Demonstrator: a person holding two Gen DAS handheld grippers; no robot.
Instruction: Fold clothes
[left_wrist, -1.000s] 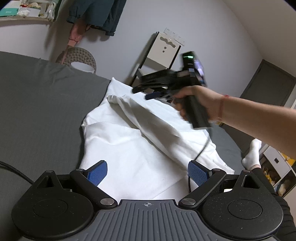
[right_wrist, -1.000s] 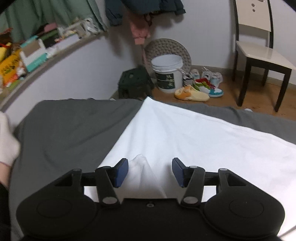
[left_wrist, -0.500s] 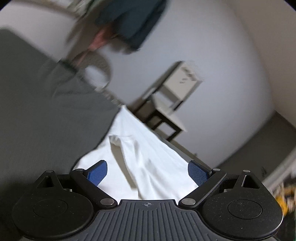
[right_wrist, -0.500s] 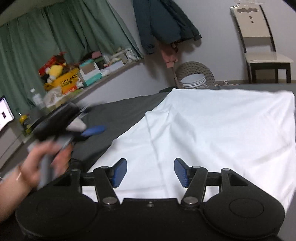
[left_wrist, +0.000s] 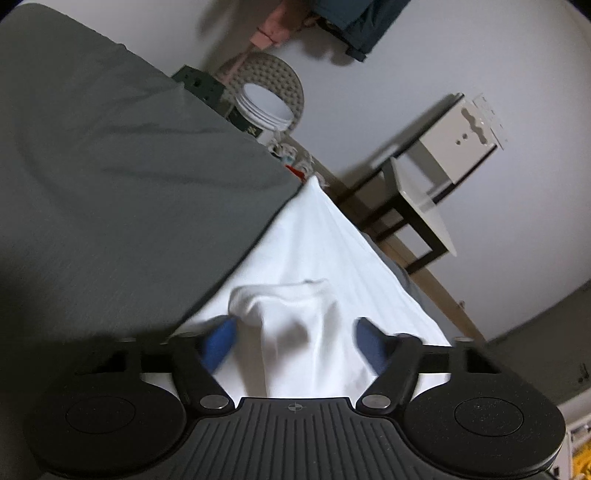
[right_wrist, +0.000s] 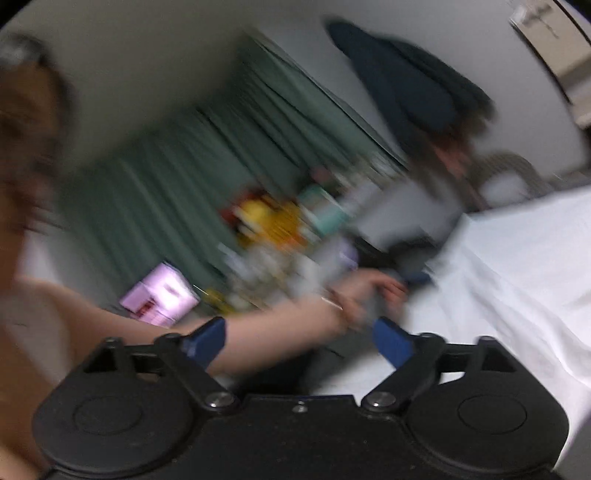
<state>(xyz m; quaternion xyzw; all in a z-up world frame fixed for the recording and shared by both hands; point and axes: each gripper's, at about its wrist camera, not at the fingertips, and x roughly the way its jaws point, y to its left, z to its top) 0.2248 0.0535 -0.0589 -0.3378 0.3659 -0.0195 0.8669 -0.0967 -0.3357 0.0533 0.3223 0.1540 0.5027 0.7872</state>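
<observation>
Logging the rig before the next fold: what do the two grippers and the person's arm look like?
Left gripper: black body with ribbed centre plate, crosshair mark, round side discs, silver pivot screws, blue finger pads. Right gripper: same black build, blue pads, smooth centre. The forearm is bare, with a thin band at the wrist; blur hides more.

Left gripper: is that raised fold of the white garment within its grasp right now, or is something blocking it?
Probably yes. The left gripper is open, and the raised fold of the white garment already sits between its fingers; nothing else lies in the gap.
</observation>
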